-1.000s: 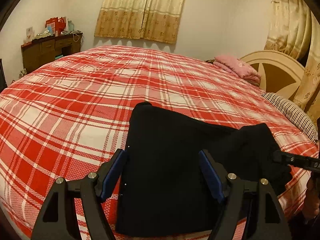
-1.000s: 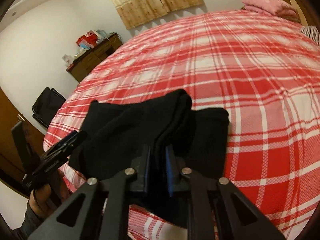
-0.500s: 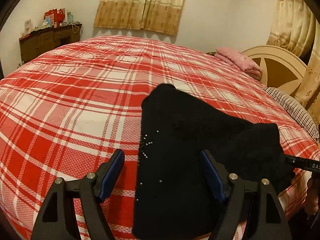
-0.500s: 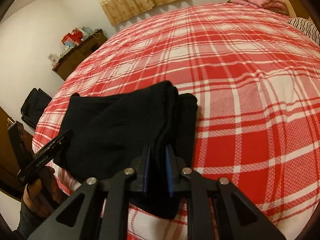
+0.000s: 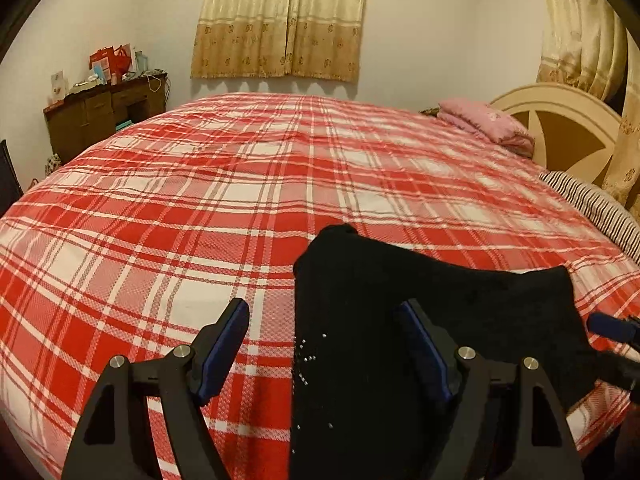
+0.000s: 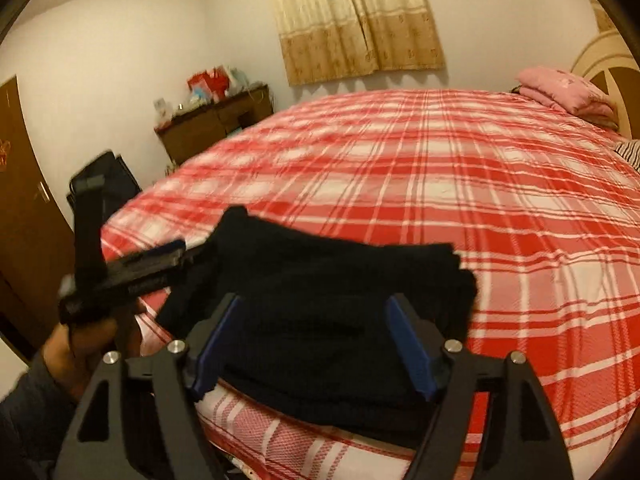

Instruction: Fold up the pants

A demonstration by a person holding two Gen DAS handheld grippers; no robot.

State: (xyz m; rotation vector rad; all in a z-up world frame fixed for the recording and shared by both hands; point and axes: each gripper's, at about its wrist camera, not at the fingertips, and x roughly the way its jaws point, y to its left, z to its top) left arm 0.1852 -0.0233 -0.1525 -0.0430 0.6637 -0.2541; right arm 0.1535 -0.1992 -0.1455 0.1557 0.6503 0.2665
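the black pants (image 5: 400, 320) lie folded in a flat stack on the bed (image 5: 200, 208), close to its near edge, on the red and white checked cover. in the right wrist view the stack (image 6: 320, 288) shows several layers at its right corner, and the near part hangs a little over the edge of the mattress.

the left claw (image 5: 324, 344) is released, its blue pads wide apart. it hangs above the left border of the pants; one pad (image 5: 224, 344) is over the bare cover, the other over the black cloth (small shiny studs show on the cloth between them).

the right claw (image 6: 312, 344) is opening at this moment. the pants are seen between its pads (image 6: 408, 344), but the pads do not press on the cloth.

in the right wrist view a hand (image 6: 84, 340) with a grey sleeve holds the left claw beside the stack. a pink pillow (image 5: 484, 124) lies far away by the headboard (image 5: 560, 120), and a brown dresser (image 5: 100, 116) stands by the wall.
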